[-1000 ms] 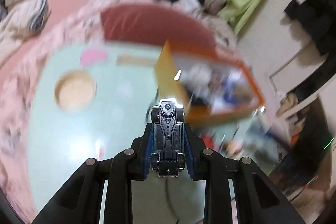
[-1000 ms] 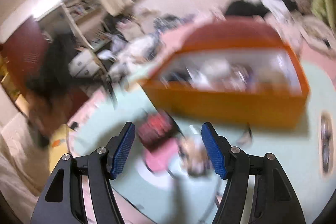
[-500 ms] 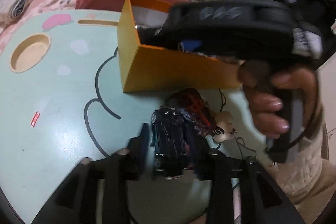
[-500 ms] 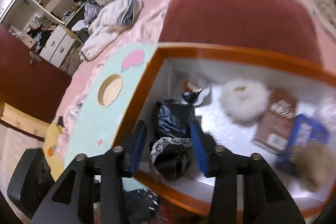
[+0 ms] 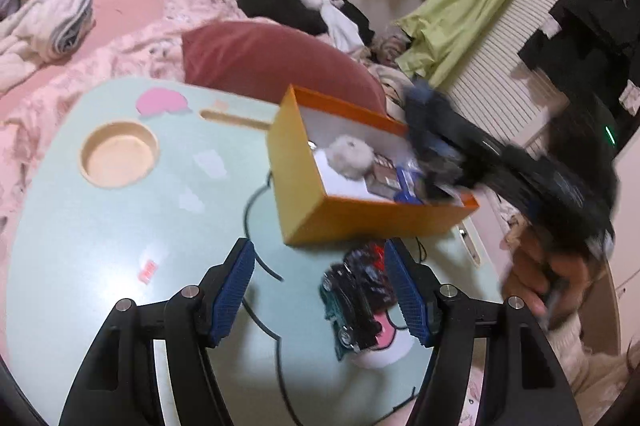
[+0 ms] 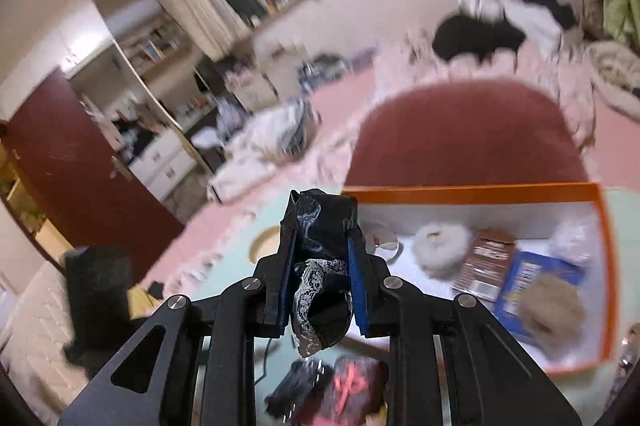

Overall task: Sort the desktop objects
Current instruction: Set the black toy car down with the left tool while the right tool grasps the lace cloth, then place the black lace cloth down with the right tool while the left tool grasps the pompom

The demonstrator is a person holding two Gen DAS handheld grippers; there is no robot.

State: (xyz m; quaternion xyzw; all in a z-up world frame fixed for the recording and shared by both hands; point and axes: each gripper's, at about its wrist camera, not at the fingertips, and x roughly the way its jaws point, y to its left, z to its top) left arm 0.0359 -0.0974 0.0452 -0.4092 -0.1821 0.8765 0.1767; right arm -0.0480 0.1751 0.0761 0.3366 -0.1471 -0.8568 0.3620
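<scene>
My left gripper (image 5: 320, 290) hangs over the mint table (image 5: 100, 246), its jaws opening. A dark toy car (image 5: 352, 310) lies on the table between the fingers, close to the right pad, and neither pad presses on it. A red-and-black item (image 5: 372, 258) lies against the car. My right gripper (image 6: 322, 226) is shut on a black pouch with white lace trim (image 6: 320, 266), held above the near left corner of the orange box (image 6: 472, 189). In the left wrist view the right gripper (image 5: 428, 142) is a blur over the box (image 5: 360, 214).
The box holds a white fluffy ball (image 6: 440, 246), a brown packet (image 6: 484, 262), a blue packet (image 6: 532, 274) and a tan fluffy piece (image 6: 552, 310). A round cup recess (image 5: 118, 154) is sunk into the table's far left. A red cushion (image 5: 272, 62) and bedding lie behind. A hand (image 5: 548, 278) grips the right tool.
The left jaws spread and let go of the toy car, which now lies on the table. The right jaws closed on the black pouch inside the box and lifted it.
</scene>
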